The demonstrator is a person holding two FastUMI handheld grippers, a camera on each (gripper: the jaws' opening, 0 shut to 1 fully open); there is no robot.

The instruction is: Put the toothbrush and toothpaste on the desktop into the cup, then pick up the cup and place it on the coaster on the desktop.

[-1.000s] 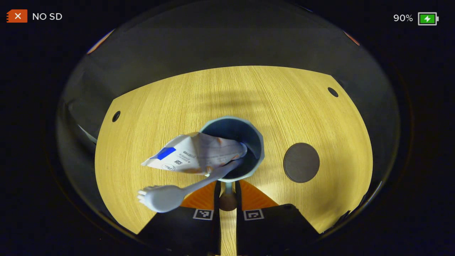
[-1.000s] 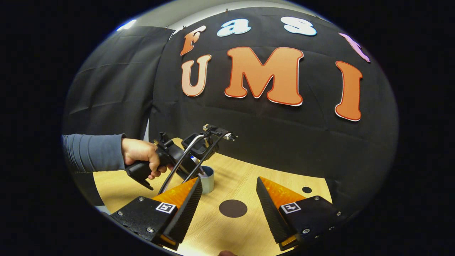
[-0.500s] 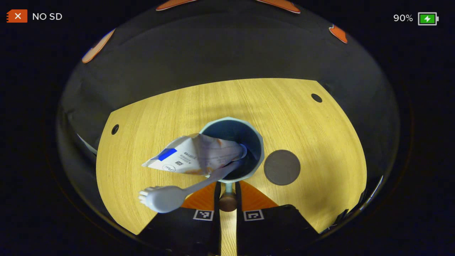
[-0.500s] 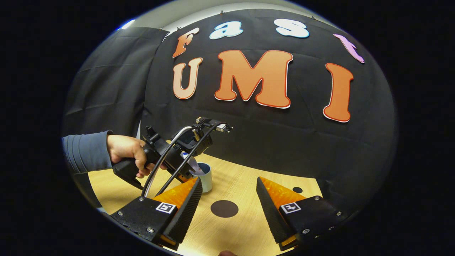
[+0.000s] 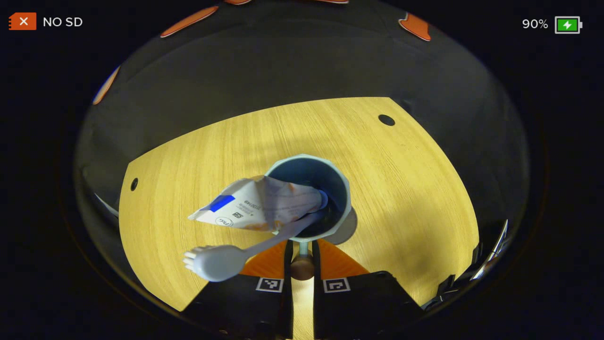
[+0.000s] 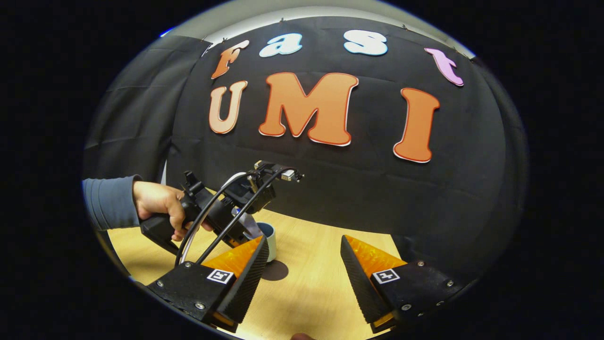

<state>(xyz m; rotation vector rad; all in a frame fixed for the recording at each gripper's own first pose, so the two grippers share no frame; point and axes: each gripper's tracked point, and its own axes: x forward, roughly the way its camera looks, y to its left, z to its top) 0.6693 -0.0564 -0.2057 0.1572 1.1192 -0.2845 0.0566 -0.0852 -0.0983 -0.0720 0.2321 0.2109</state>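
In the left gripper view, my left gripper is shut on the near wall of a pale blue cup, its fingers pressed close on either side. A crumpled white toothpaste tube and a pale toothbrush stick out of the cup toward the left. A dark round coaster peeks from under the cup's right side. In the right gripper view, the cup sits just behind the coaster. My right gripper is open with nothing between its fingers, off to the right of both.
The light wooden table has small dark holes near its corners. Black cloth walls close it in at the back and sides. A hand with a blue-grey sleeve holds the left gripper's handle, with cables looping over it.
My left gripper has carried the cup rightward, so the coaster has slid from well right of the cup to mostly under it. The right gripper has stayed open, shifting slightly.
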